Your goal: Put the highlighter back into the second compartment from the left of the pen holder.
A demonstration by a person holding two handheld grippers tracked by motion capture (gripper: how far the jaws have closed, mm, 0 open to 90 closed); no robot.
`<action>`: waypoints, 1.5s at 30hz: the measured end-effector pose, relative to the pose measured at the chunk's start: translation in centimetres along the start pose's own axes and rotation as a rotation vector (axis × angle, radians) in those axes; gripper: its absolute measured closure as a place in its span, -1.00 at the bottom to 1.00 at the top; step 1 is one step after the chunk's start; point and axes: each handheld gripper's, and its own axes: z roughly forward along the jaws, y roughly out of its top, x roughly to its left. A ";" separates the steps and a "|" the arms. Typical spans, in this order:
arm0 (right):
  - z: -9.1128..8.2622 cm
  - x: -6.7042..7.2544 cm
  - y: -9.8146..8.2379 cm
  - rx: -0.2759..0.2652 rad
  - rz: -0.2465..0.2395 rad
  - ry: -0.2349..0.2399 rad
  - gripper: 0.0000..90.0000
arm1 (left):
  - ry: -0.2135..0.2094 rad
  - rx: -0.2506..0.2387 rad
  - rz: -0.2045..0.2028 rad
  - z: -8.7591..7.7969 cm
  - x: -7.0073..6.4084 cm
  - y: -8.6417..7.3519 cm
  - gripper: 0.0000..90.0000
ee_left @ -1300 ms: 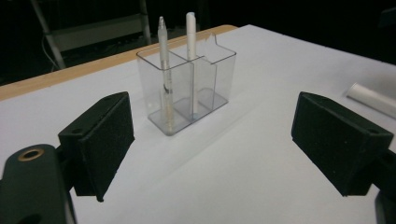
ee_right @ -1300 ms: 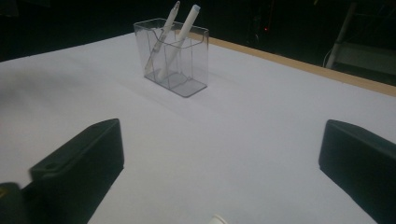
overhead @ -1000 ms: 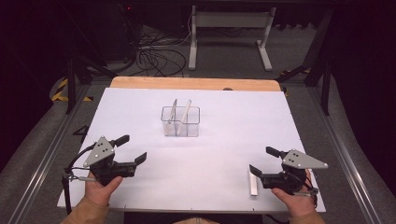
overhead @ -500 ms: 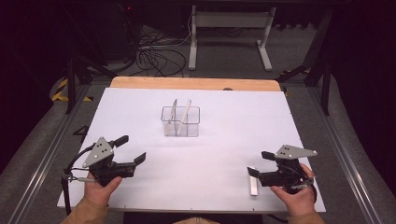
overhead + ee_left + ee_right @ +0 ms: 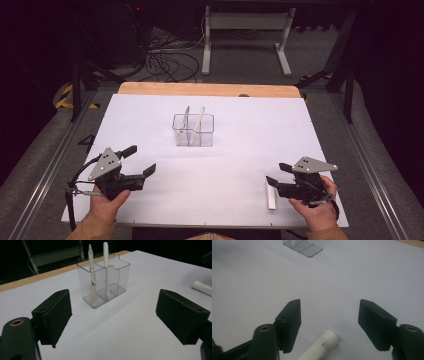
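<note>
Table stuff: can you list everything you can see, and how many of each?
Holder: 1, clear plastic, two compartments, middle of the table.
Pens: 2, white, upright, one in each holder compartment.
Marker: 1, white, lying flat near the front right edge; its end lies between the right gripper's jaws, not pinched.
Sheet: 1, white, covering the table.
Table edge: 1, wooden, at the far side.
Frame: 1, white metal, on the floor behind.
Cables: a tangle, black, on the floor behind.
Left gripper: 1, black, front left, jaws open, nothing between.
Right gripper: 1, black, front right, jaws have just been closing around the marker.
Hands: 2, holding the grippers.
</note>
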 end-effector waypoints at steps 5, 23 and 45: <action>0.1 0.1 -0.4 -0.031 0.017 -0.031 -0.01 | 0.000 0.002 0.003 0.0 0.0 0.0 -0.69; 0.4 -0.1 0.2 0.121 0.063 -0.076 0.01 | 0.009 0.005 0.009 -0.1 -0.1 -0.2 -0.69; 0.9 -0.2 1.0 0.276 0.295 -0.068 0.11 | 0.016 0.013 0.016 0.0 -0.2 -0.3 -0.68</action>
